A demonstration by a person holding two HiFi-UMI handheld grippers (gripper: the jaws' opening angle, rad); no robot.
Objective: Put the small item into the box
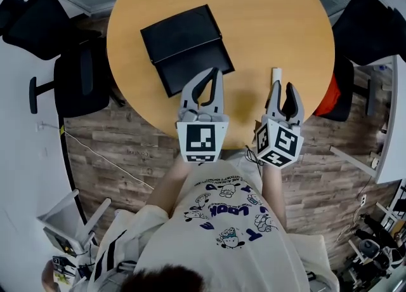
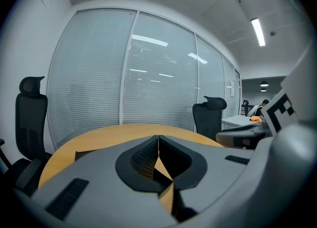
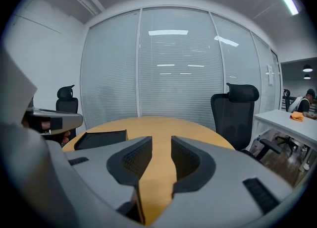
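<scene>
Head view: small white item (image 1: 276, 75) lies on tabletop (image 1: 273, 18) just ahead of right gripper (image 1: 283, 87), fingers released, empty. Left gripper (image 1: 216, 73) fingers clenched, empty, near open black box (image 1: 185, 48).

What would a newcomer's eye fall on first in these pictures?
The round wooden table fills the head view, with a black box lying left of its middle. Near the edge by the person, the left gripper is shut and empty at the box's near edge, while the right gripper stands open just short of a small white item.
</scene>
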